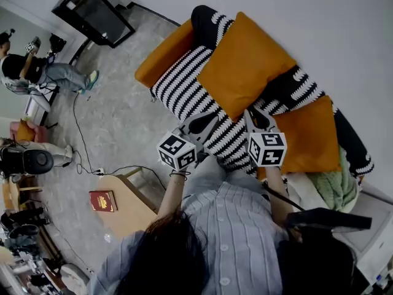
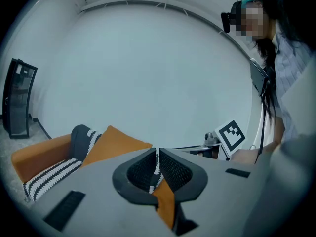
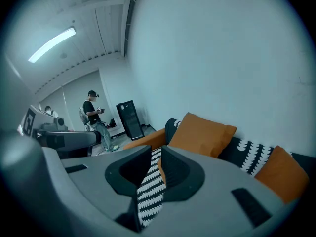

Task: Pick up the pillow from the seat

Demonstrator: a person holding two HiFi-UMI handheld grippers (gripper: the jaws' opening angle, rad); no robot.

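Observation:
A large orange pillow (image 1: 242, 63) leans against the back of a black-and-white striped sofa (image 1: 184, 88). A second orange pillow (image 1: 310, 134) lies further right on the seat. My left gripper (image 1: 206, 120) hovers over the striped seat just below the large pillow, jaws shut with nothing in them. To its right, my right gripper (image 1: 256, 117) hangs near the pillow's lower corner, shut and empty. The left gripper view has the left gripper (image 2: 157, 151) with the pillow (image 2: 116, 142) beyond it. Ahead of the right gripper (image 3: 157, 149), its view shows both pillows (image 3: 205, 132) (image 3: 279, 174).
An orange armrest (image 1: 163, 54) ends the sofa on the left. A green blanket (image 1: 331, 186) lies at the sofa's right end. A wooden table (image 1: 132, 211) with a red book (image 1: 102, 200) stands behind my left arm. A black cabinet (image 1: 92, 11) and other people (image 1: 37, 69) are further off.

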